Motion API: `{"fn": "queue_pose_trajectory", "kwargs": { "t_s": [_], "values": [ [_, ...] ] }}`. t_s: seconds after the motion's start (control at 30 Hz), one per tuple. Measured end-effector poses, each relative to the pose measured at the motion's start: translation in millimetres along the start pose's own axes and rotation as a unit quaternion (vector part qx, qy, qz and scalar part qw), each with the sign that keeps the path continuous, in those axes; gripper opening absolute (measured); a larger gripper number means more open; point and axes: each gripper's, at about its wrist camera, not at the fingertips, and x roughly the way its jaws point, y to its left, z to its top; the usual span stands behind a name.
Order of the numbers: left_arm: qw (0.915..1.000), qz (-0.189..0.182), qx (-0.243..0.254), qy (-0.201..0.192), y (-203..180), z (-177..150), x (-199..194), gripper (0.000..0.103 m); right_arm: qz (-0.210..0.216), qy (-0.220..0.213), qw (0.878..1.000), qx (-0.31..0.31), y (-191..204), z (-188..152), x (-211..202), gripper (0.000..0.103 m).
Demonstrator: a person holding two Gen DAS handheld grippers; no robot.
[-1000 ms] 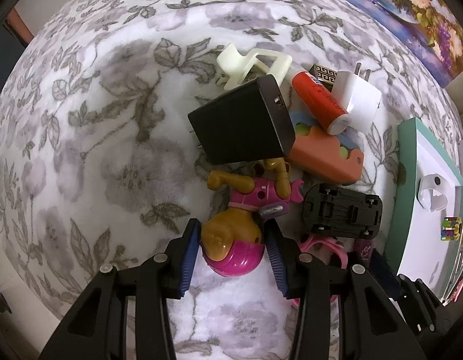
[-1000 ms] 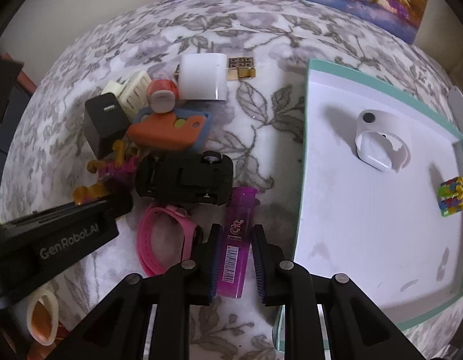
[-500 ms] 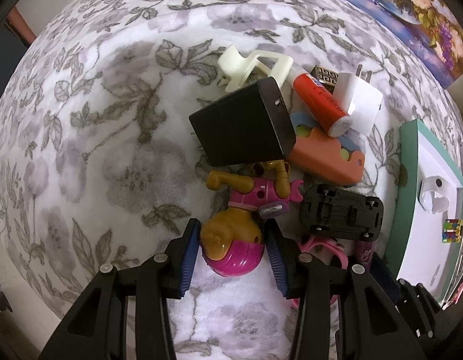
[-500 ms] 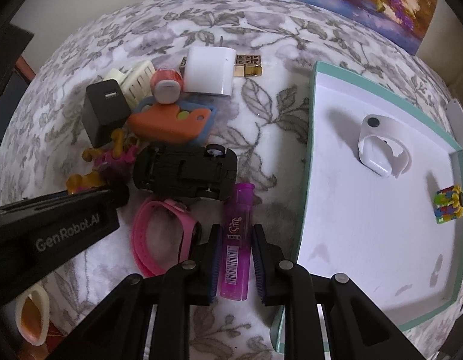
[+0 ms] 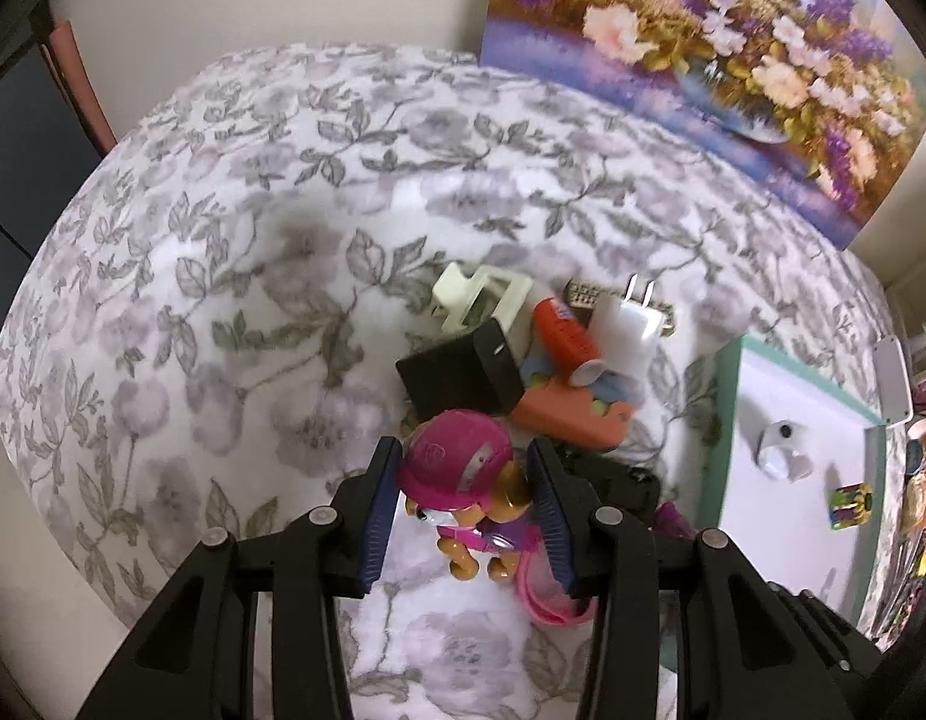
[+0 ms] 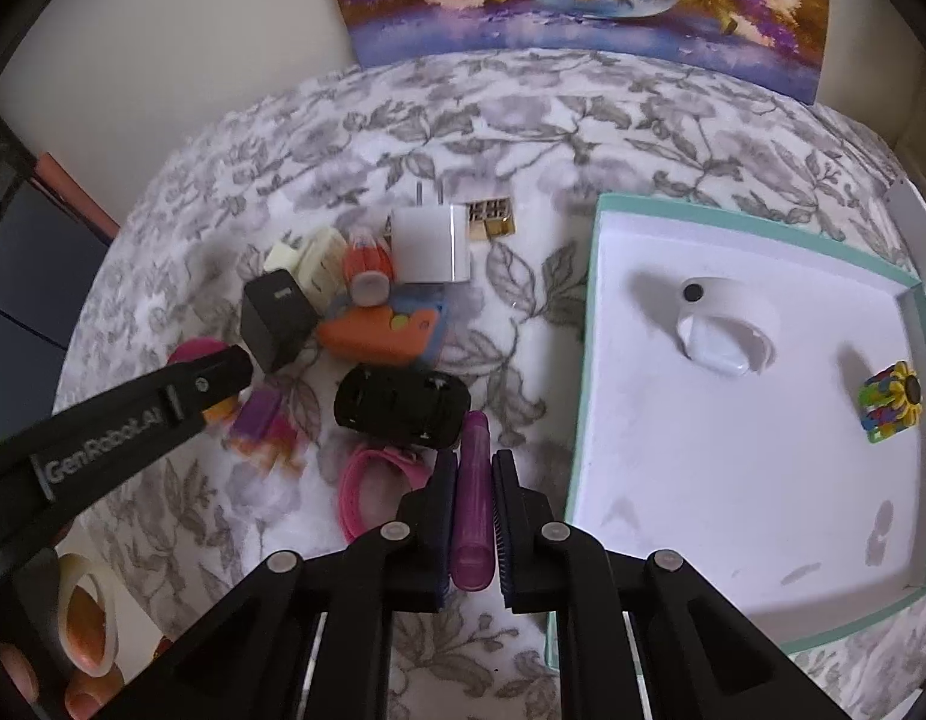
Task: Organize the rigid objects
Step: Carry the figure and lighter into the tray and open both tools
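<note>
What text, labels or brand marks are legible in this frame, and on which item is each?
"GenRobot.AI": on the side of the left claw, seen from the right wrist view.
Purple tube in the right claw: no print legible.
Red tube: label too blurred to read.
Nothing else readable.

2 wrist cams, steep downward, near, both see toy pile (image 5: pixel 523 360)

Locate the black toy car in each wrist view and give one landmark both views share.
Left wrist: the black toy car sits right of centre, mostly hidden behind the left gripper's right finger, below the orange block.
Right wrist: the car lies left of centre, in full view, above the pink band.
Shared landmark: the white plug adapter, above the car in both views.
</note>
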Motion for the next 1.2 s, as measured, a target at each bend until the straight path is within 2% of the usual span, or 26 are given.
{"fn": "queue_pose_trajectory", "kwargs": {
  "t_s": [0.2, 0.4, 0.63, 0.97, 1.1, 1.2],
  "values": [
    [0.9998, 0.005, -0.003, -0.019, -7, 0, -7, 0.044, 0.022, -0.014, 1.000, 0.016, -11, 0, -14, 0.012],
    [0.9988, -0.017, 0.011, -0.044, -24, -2, -23, 0.044, 0.039, -0.045, 0.997, 0.039, -28, 7, -38, 0.012],
    [0.9949, -0.054, 0.069, -0.051, -76, -14, -31, 0.044, 0.021, -0.062, 0.993, 0.098, -79, 9, -56, 0.012],
    [0.9781, -0.077, 0.188, -0.045, -164, -49, -27, 0.045, -0.024, -0.071, 0.979, 0.192, -168, -3, -76, 0.013],
    [0.9702, -0.084, 0.224, -0.040, -189, -62, -20, 0.045, -0.046, -0.069, 0.974, 0.213, -189, -8, -79, 0.013],
    [0.9667, -0.085, 0.239, -0.036, -199, -67, -13, 0.045, -0.046, -0.064, 0.972, 0.223, -198, -9, -75, 0.013]
  ]
}}
